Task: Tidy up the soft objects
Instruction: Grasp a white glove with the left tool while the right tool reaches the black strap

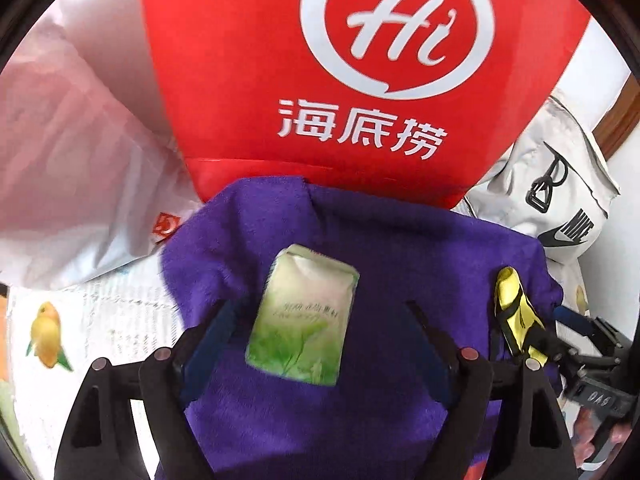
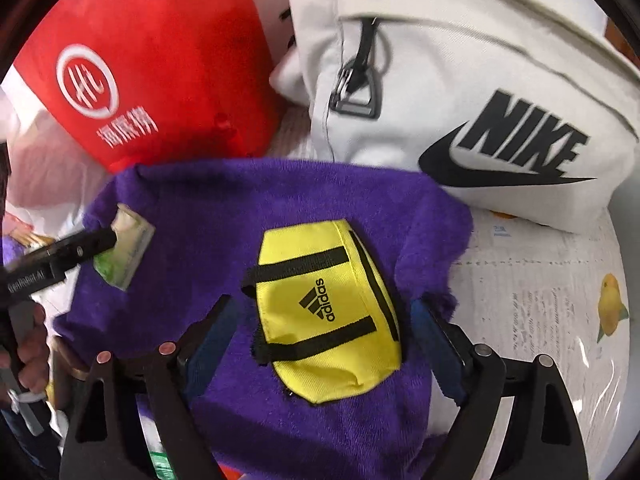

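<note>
While both grippers, left [image 1: 316, 320] and right [image 2: 324, 320], stand apart, tissues [image 1: 302, 314] and pouch [image 2: 328, 316] lie mid-frame between their fingers on the towel [image 1: 420, 260].

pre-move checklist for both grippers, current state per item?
1. Left gripper open around tissue pack, pads apart from it: ok.
2. Right gripper open around yellow pouch, not pressing: ok.
3. Both items lie flat on purple towel: ok.
4. Grippers clear of each other: ok.
5. Red bag and white backpack openings reachable: cannot tell.
</note>
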`<action>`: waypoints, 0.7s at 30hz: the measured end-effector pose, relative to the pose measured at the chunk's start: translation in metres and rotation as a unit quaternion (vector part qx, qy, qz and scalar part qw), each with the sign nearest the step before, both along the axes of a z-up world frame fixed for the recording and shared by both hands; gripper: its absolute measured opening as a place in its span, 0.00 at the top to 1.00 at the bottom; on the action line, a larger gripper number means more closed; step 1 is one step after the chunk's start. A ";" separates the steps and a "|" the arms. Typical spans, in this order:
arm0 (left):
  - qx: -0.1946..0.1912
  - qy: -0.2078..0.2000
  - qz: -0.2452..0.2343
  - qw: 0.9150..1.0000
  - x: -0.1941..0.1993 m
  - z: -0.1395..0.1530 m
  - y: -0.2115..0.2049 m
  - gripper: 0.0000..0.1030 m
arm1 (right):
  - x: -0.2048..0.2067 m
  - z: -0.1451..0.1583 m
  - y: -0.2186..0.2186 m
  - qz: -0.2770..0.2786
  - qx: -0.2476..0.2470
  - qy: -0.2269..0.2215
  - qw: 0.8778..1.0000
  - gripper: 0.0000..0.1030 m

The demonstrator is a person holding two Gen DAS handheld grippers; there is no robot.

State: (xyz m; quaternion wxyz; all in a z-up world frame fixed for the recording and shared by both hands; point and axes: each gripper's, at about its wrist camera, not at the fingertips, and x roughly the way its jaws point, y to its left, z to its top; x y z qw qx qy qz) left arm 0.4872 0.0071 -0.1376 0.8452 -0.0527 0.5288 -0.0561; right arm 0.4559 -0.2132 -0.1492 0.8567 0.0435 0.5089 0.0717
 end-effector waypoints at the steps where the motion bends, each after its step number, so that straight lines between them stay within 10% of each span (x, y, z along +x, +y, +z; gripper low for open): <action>1: 0.004 -0.002 0.001 1.000 -0.004 0.004 0.000 0.19 | -0.004 0.005 -0.001 -0.002 0.005 -0.004 1.000 0.15; 21: -0.015 -0.059 -0.003 0.998 -0.198 0.067 0.047 0.19 | -0.163 0.064 0.010 0.034 0.032 -0.061 0.997 0.15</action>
